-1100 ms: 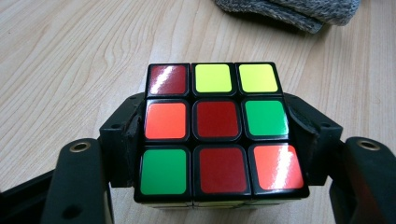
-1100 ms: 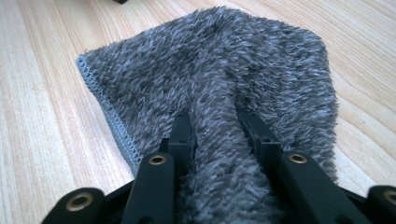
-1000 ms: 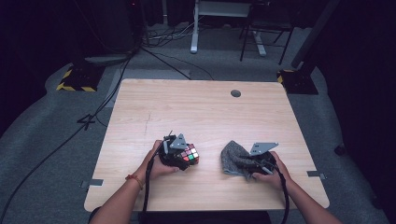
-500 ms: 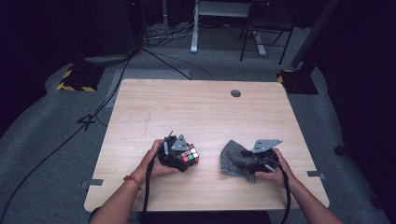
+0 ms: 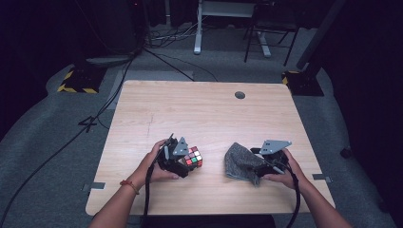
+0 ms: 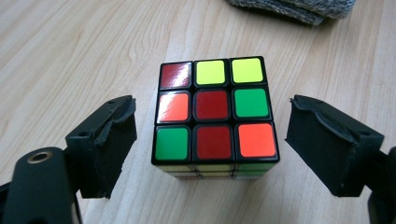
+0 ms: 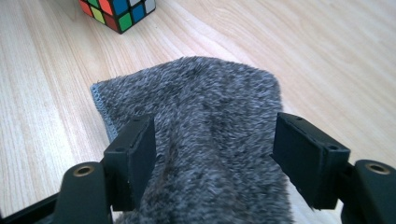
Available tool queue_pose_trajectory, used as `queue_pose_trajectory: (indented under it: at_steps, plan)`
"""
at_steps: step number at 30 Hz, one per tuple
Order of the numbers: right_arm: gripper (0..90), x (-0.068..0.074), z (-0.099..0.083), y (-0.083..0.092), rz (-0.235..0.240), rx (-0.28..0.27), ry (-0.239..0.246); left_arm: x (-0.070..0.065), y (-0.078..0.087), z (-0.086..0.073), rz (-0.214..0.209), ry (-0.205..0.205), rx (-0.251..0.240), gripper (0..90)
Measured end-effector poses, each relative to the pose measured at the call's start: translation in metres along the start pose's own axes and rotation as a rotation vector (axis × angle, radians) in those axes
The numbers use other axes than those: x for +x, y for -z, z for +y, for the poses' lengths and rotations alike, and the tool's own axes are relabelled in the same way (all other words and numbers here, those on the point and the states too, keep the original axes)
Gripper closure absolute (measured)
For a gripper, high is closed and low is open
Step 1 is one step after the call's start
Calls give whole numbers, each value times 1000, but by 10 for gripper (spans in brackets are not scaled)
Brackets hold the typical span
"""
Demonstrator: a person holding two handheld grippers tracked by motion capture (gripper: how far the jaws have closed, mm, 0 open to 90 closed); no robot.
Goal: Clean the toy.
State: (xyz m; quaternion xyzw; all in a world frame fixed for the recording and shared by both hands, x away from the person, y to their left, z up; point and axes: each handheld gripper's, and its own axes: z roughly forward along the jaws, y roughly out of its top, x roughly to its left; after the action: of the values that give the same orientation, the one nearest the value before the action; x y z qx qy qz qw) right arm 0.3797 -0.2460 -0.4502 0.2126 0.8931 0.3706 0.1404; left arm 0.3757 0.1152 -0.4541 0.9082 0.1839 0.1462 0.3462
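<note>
Cube [image 5: 192, 157] first: from the high view I see it on the table [image 5: 199, 114] near the front edge, just off the tip of my left claw [image 5: 183, 159], while the grey cloth [image 5: 242, 162] lies a short way off in front of my right claw [image 5: 259, 166]. Each hand is plainly nearer its own thing.

Left gripper view: the cube sits squarely between the two jaws, dead ahead, resting flat on the wood. The jaws have just been opening and there is a clear gap on both sides, so nothing is gripped. Its top face shows scrambled red, orange, green and yellow stickers on a black frame.

Right gripper view: the cloth, fuzzy and folded, runs lengthwise away from me between the jaws, which have just been opening too; the right one stands clear of it, the left still brushes the pile.
</note>
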Motion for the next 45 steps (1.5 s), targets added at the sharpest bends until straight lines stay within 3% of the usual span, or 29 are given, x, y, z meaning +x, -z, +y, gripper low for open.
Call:
queue_pose_trajectory:
  at_steps: [8, 14, 20, 30, 36, 42, 45]
  plan:
    - [303, -5, -2, 20, -51, -5, 4, -5, 20, -4, 51, -38, 12, 167]
    - [300, -7, -21, 34, -89, 7, -13, -7, 33, -15, 74, -43, 27, 172]
    - [288, -13, -42, 51, -142, 3, -54, -6, 40, -32, 101, -18, 57, 167]
    - [282, -18, -78, 67, -199, 33, -120, -6, 51, -63, 112, 66, 77, 167]
    - [279, -24, -104, 70, -221, 50, -193, -2, 51, -78, 112, 116, 98, 167]
    - [270, -29, -127, 69, -247, 65, -272, 1, 46, -88, 103, 140, 123, 167]
    - [263, -31, -134, 69, -238, 42, -311, 2, 43, -93, 91, 162, 129, 167]
